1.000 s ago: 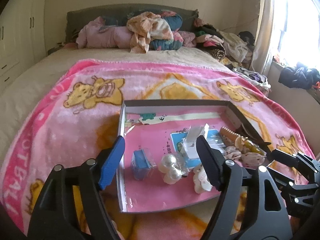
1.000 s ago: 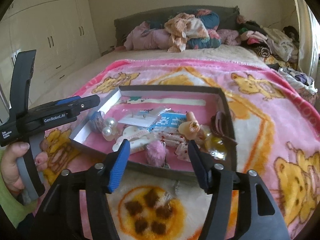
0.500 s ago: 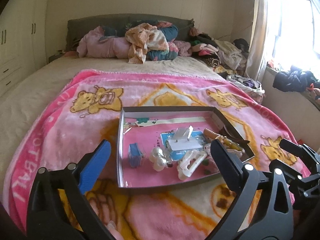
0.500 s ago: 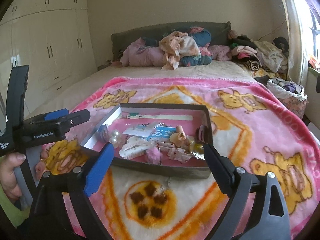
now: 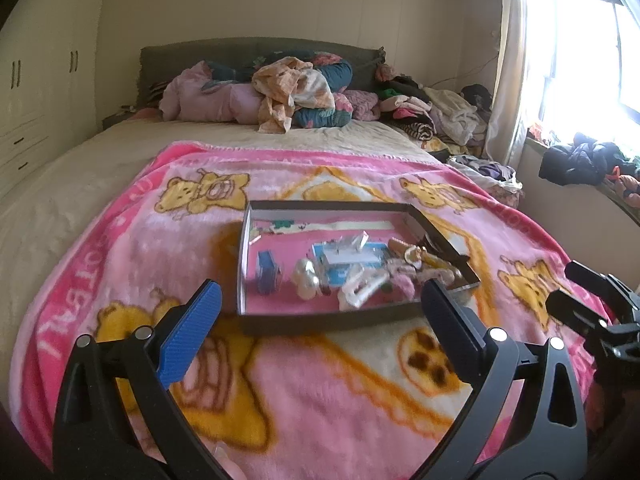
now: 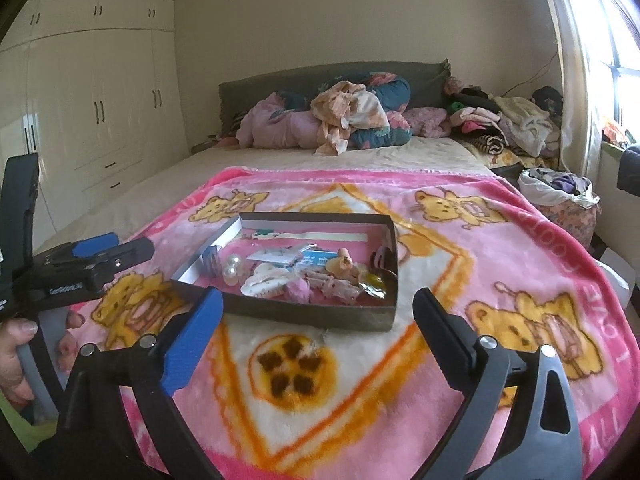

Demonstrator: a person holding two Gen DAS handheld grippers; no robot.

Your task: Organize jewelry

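Backing off tray (image 5: 328, 322) — left gripper (image 5: 320, 316), right gripper (image 6: 318, 316) spread wider.

Your jewelry tray (image 6: 312, 312), loaded and lying flat.
You've got a shallow dark-walled tray with a pink floor; inside it, a small blue box (image 6: 214, 261) stands by the left wall, two pearl beads (image 6: 232, 268) just beside it, a white hair claw (image 6: 264, 283) and pink pompom (image 6: 298, 290) toward the near wall, a brown clip (image 6: 380, 258) against the right wall.

Fuzzy fleece blanket (image 6: 440, 280), glossy pearls (image 6: 232, 268)
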